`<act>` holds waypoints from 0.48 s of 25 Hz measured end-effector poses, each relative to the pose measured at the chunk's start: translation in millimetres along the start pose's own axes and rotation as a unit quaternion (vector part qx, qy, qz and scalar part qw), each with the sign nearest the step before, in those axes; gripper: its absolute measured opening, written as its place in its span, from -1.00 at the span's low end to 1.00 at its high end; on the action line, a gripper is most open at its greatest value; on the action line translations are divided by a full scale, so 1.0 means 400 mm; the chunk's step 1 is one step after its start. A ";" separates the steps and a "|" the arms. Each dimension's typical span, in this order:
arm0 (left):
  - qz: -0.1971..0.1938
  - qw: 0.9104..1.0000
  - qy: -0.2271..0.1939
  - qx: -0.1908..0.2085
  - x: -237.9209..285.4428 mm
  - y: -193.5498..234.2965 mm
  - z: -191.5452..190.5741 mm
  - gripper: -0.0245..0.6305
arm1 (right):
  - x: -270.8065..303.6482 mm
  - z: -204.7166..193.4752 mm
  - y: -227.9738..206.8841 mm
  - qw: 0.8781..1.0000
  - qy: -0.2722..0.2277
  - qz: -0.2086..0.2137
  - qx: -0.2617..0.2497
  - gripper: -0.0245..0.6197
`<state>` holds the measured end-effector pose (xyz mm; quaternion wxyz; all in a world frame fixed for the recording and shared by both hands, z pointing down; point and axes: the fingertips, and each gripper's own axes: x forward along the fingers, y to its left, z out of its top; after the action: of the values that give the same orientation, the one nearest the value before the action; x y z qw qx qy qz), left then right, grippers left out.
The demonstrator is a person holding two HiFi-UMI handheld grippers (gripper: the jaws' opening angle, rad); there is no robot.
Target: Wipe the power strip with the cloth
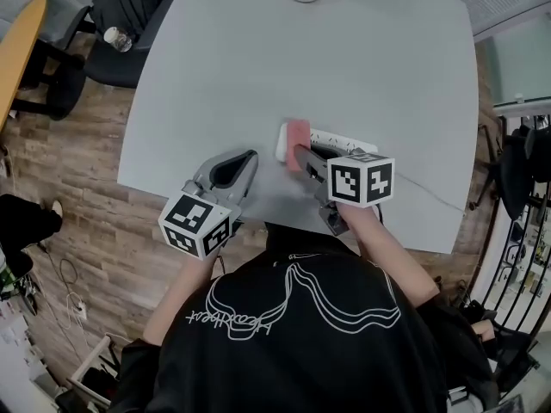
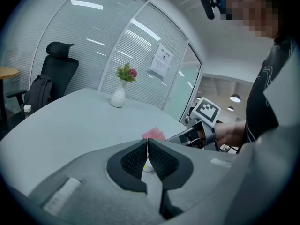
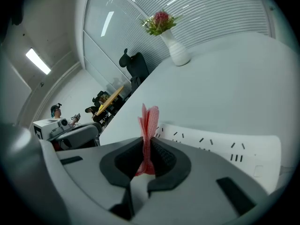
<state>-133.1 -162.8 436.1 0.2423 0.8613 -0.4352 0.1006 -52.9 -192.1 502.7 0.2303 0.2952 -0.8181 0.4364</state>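
Right hand-held gripper [image 3: 147, 143] is pinching the pink cloth [image 3: 149, 118] by a thin fold, at the left end of the white power strip [image 3: 220, 144], which is lying on the counter [image 1: 258, 58] toward the near edge. Left hand-held gripper [image 2: 147, 143] is pressed together, empty, near-left of the strip and not bracing it. Risk: wiping drag could be sliding the unpinned strip or tugging its cable [image 1: 426, 194], and the cloth may be slipping out of that narrow pinch.
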 end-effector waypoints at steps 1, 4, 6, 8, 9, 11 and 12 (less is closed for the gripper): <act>0.000 1.000 0.000 0.000 -0.001 0.003 0.000 -0.88 | 0.006 -0.003 0.001 1.000 0.004 -0.002 -0.002 -0.80; -0.001 1.000 0.000 -0.002 -0.004 0.011 0.001 -0.88 | 0.018 -0.009 0.000 1.000 0.013 -0.006 -0.001 -0.80; -0.002 1.000 -0.001 -0.003 -0.004 0.016 0.002 -0.88 | 0.023 -0.010 -0.003 1.000 0.015 -0.011 -0.002 -0.80; -0.003 1.000 -0.002 -0.003 -0.005 0.021 0.002 -0.88 | 0.028 -0.013 -0.005 1.000 0.017 -0.012 -0.002 -0.80; -0.003 1.000 -0.002 -0.003 -0.005 0.023 0.000 -0.88 | 0.031 -0.015 -0.006 1.000 0.017 -0.013 -0.003 -0.80; -0.005 1.000 -0.001 -0.001 -0.005 0.025 -0.003 -0.88 | 0.034 -0.017 -0.008 1.000 0.018 -0.017 -0.005 -0.80; -0.005 1.000 0.000 0.000 -0.006 0.024 -0.004 -0.88 | 0.034 -0.018 -0.009 1.000 0.018 -0.020 -0.005 -0.80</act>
<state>-142.1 -165.3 439.7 0.2426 0.8637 -0.4306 0.0989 -59.4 -191.4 516.9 0.2548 0.3023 -0.8103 0.4326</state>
